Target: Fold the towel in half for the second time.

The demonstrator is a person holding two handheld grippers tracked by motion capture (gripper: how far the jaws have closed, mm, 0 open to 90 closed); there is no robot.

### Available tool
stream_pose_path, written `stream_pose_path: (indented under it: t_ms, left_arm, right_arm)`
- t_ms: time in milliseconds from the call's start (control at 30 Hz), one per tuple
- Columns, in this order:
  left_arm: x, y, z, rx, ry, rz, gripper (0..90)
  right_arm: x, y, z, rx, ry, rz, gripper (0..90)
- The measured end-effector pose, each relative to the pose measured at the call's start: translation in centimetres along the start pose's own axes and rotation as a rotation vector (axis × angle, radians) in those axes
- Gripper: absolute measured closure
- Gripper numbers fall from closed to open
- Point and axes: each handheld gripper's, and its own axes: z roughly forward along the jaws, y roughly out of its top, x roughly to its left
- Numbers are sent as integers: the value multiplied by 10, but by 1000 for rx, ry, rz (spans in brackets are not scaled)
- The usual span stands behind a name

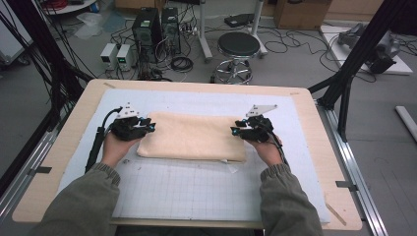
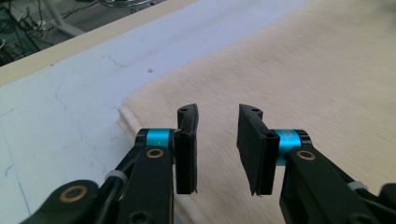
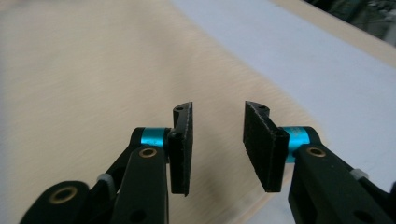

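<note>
The left gripper hovers at the left short edge of the folded cream towel, jaws parted with nothing between them, probably so that end can be taken or smoothed. The towel lies flat mid-worktop on the pale grid mat, with bare mat all round it for sliding or folding. The right gripper mirrors this at the right edge, jaws likewise apart and empty. The worktop's wooden rim stays well clear.

A lab: power supplies, computer towers (floor cables everywhere).
</note>
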Motion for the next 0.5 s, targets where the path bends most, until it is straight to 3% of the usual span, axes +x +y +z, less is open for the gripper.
stream_pose_path:
  t_ms: [100, 167, 233, 400, 500]
  left_arm:
    - [4, -6, 15, 54, 29, -14, 651]
    - [7, -13, 22, 102, 16, -38, 650]
    - [10, -16, 24, 88, 1, -93, 647]
    - [12, -18, 24, 78, -5, -95, 647]
    - [10, -16, 23, 81, 8, -67, 639]
  right_arm:
    - [-10, -3, 17, 28, -40, 25, 626]
    - [-15, -8, 26, 71, -49, 35, 635]
    - [-19, -14, 29, 73, -32, 68, 644]
    - [-22, -18, 29, 73, -28, 71, 650]
    - [-21, -16, 28, 79, -33, 75, 633]
